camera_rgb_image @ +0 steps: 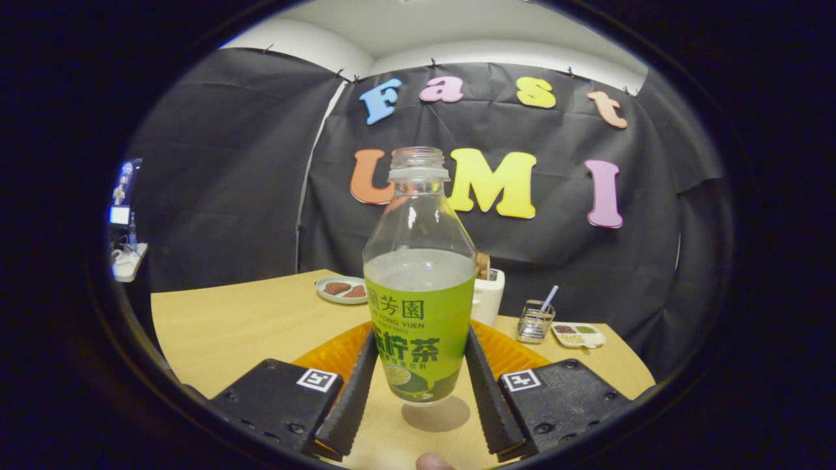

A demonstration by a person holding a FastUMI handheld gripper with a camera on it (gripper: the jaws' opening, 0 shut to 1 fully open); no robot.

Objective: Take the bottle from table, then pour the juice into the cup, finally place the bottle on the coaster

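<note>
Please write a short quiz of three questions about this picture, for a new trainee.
1. True or false: the bottle has its cap on.
2. How does the tool stand to the bottle? A) open beside it B) both fingers pressing its sides C) above its neck
3. What lies on the small plate beyond the bottle?

Key
1. False: the neck is open.
2. B; the bottle hangs above the table, its shadow below it.
3. Two flat brown pieces.

Bottle (420,287) upright — clamped between gripper (420,385) fingers
</note>
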